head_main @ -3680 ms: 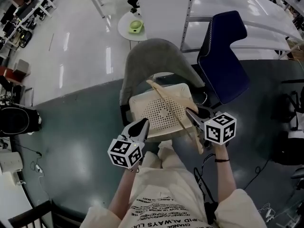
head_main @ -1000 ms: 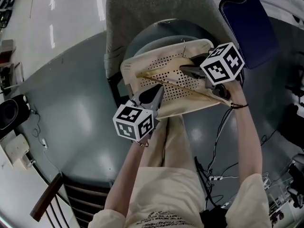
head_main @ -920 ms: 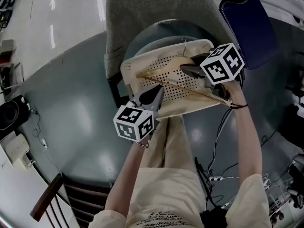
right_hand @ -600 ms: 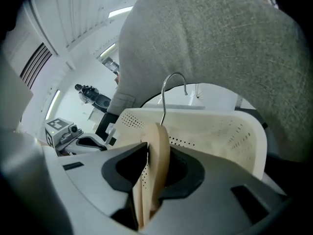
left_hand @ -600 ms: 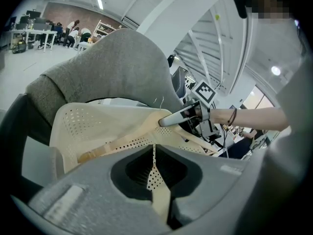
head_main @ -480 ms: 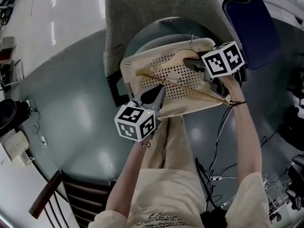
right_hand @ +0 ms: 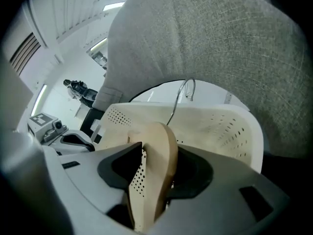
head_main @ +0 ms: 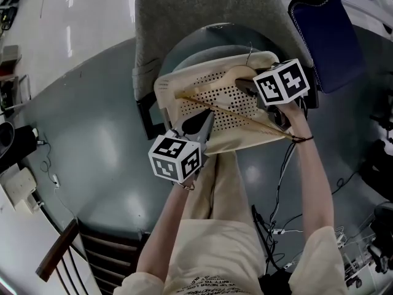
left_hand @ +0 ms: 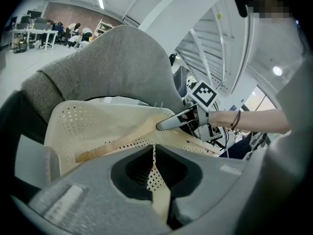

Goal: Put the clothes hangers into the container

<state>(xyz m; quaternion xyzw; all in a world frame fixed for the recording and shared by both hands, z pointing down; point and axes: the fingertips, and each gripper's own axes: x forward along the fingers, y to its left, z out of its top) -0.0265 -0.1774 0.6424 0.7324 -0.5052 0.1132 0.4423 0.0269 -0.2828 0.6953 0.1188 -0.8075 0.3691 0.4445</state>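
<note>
Overall: a person, seen from above, reaches both arms toward a grey fabric-covered chair (head_main: 202, 11) and holds a two-jaw gripper in each hand.
Container: a cream perforated plastic container (head_main: 158, 88), a shallow basket with rounded corners. It is over the seat of the grey chair, just before the backrest, with its open side up.
Hanger: a pale wooden clothes hanger (head_main: 212, 107) with a thin metal hook (head_main: 250, 53). It lies inside the container, across the perforated bottom. One arm end is near the left wall and the hook is up at the far rim.
Left gripper: the left gripper (head_main: 202, 123) is at the near rim of the container. Its jaws are clenched on this rim, and in its own view the cream edge runs up between the pads of the left gripper (left_hand: 153, 155).
Right gripper: the right gripper (head_main: 244, 86) is at the far right part of the container, at the top of the hanger. Its jaws are opening. The curved wooden top stands between them, and on one side a narrow gap shows perforated plastic behind, so the pads do not squeeze the wood.
Marker cubes: each gripper carries a white cube with black square markers, turned up toward the head camera.
Surroundings: a dark blue chair (head_main: 331, 35) stands just right of the grey chair. Black cables (head_main: 279, 177) lie on the dark glossy floor (head_main: 92, 134).
</note>
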